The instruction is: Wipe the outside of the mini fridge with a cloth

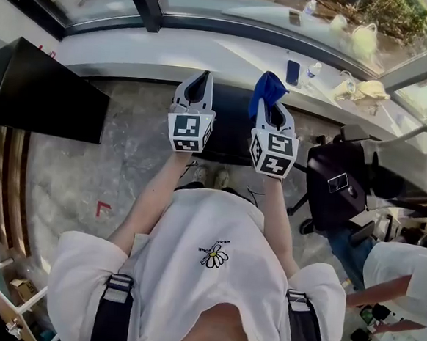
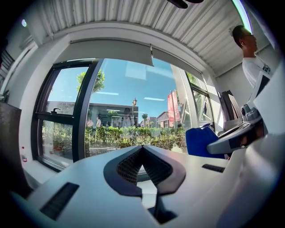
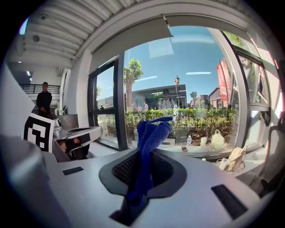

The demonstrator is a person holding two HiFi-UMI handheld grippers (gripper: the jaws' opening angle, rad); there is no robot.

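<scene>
pinching blue cloth [image 3: 151, 131] in right gripper [image 3: 142, 156], left gripper [image 2: 142, 149] pressed together, empty; likely mini fridge [image 1: 229, 134], dark, below both. best lowered squarely, cloth pressed flat, wiped in overlapping passes.

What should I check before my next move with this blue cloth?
1. Grip on the cloth: ok, the right gripper has its fingers pinching it.
2. Free cloth for wiping: ok, a bunch sticks out past the fingers.
3. Spare left gripper: ok, shut on nothing.
4. The fridge in sight: cannot tell, both gripper views face the window.
5. Contact with a surface: not ok, the cloth is held up in the air.
</scene>
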